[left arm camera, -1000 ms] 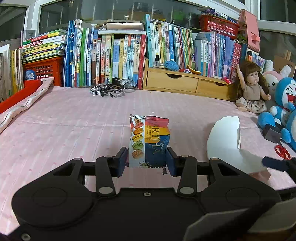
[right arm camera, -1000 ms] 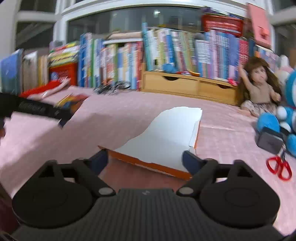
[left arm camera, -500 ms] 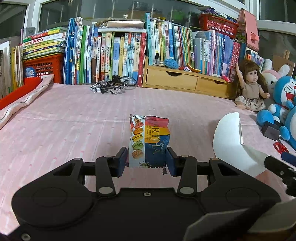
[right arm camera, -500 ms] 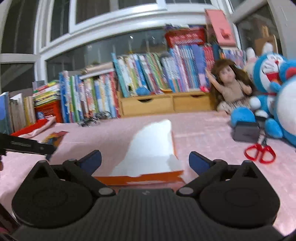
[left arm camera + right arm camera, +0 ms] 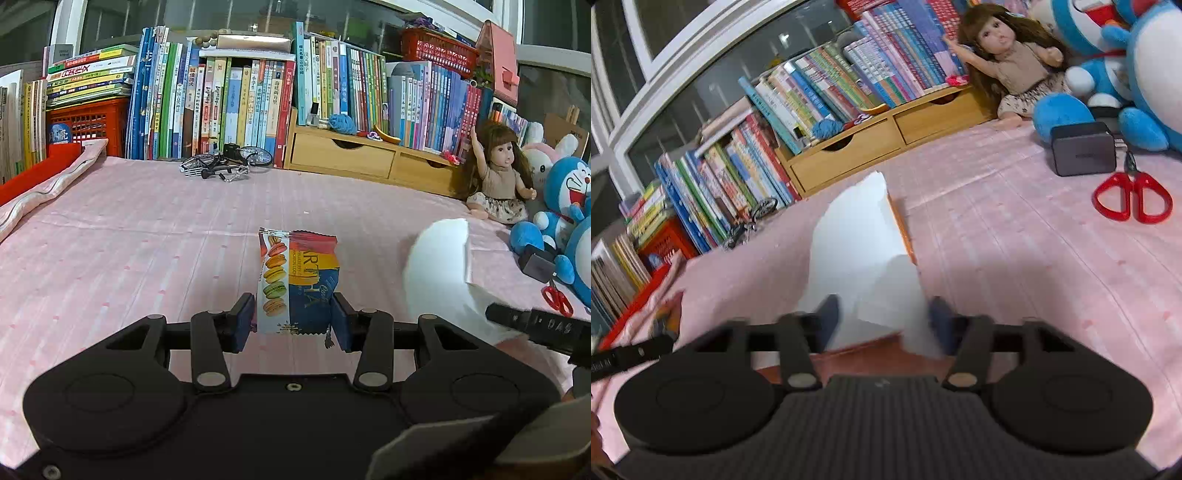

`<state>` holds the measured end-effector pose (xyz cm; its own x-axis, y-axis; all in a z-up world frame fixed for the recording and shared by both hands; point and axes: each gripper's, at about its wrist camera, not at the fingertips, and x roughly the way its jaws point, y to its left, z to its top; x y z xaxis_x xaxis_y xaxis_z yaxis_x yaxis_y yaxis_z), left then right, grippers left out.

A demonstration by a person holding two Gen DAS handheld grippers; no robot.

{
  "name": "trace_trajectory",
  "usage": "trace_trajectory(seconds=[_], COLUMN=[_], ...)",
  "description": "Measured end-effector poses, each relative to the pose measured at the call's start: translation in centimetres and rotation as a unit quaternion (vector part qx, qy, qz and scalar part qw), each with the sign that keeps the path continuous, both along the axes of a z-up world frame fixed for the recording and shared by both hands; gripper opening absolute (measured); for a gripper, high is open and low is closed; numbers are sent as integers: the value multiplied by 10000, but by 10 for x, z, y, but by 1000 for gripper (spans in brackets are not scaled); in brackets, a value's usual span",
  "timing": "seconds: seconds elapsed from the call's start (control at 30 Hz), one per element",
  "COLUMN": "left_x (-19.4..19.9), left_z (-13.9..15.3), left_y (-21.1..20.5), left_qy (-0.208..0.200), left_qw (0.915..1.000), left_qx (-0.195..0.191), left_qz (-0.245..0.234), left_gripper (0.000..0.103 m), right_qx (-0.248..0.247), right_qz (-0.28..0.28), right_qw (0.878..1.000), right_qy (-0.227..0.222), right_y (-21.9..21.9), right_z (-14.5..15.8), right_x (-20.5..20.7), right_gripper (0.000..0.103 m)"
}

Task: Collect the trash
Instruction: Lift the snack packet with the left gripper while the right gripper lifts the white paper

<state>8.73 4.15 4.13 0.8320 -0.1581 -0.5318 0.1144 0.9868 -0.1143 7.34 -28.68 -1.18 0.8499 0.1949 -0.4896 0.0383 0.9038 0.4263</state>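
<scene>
Two grippers are loaded: left gripper (image 5: 293, 320) clenches a cookie wrapper (image 5: 298, 282) upright; at its 3 o'clock, right gripper (image 5: 882, 321) grasps torn paper (image 5: 860, 254).

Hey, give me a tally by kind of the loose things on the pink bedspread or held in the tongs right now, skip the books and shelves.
Trash pieces: 2, macaron snack wrapper in left tongs, torn white-and-orange card in right tongs
Dolls and plush toys: 4 at least
Red-handled scissors: 1
Dark grey charger block: 1
Small black model bicycle: 1
Total: 9
</scene>
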Motion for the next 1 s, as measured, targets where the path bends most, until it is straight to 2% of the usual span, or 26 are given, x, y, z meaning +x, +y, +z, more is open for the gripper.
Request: trace_trajectory(seconds=[0.23,0.83,1.0], left_x=[-5,-56,-73], left_z=[2,16,18], left_y=[2,11,13], left_qy=[-65,-295,-341], left_qw=[10000,9995,9994], left_qx=[-3,-116,-47], left_qz=[22,52,102], left_gripper=[42,42,42], right_qx=[-430,-374,-370], right_qz=[311,764,894], right_qw=[9980,9924,9905], right_qy=[-341,-891,-981], right_y=[16,29,33], right_z=[12,43,48], right_x=[-15,-48,-61], right_gripper=[44,44,44])
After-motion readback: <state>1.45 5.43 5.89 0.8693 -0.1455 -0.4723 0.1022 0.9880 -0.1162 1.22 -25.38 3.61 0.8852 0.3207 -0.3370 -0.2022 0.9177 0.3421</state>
